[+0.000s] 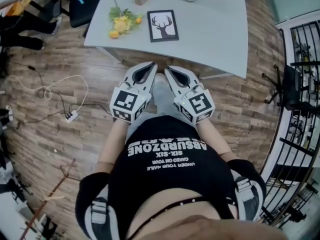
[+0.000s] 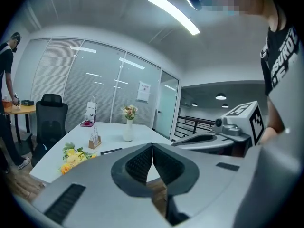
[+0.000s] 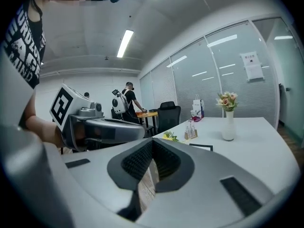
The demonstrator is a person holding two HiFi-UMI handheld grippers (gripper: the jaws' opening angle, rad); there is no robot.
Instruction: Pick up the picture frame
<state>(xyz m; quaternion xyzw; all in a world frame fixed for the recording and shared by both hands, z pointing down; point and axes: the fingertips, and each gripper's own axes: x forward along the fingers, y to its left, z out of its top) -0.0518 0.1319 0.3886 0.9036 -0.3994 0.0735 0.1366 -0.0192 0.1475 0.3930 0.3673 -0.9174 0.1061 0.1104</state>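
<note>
While the picture frame (image 1: 163,25) lies flat on the white bench (image 1: 215,34), its antlered deer silhouette facing up, a person in a black printed T-shirt (image 1: 167,179) stands short of the bench's edge with a hand-held gripper in each hand. The left hand-held gripper (image 1: 151,66) and the right hand-held gripper (image 1: 168,69) are side by side in front of the body, near one another. Both are aimed towards the bench and well apart from the frame. Each has its jaws pressed together with nothing between them. Only wood-plank floor (image 1: 60,74) shows through the small gap below the ribbed pads. A bunch of yellow flowers (image 1: 122,21) lies just beside the frame, to its left in the head view. Farther back on the bench stand a white vase (image 2: 128,129) of pale flowers and a small card holder (image 2: 95,140). A black office chair (image 2: 50,122) sits at the bench's far left side, and a white power strip (image 1: 70,116) with its cable lies on the floor. In the right gripper view, another person (image 3: 129,99) stands at a distant orange table.
</note>
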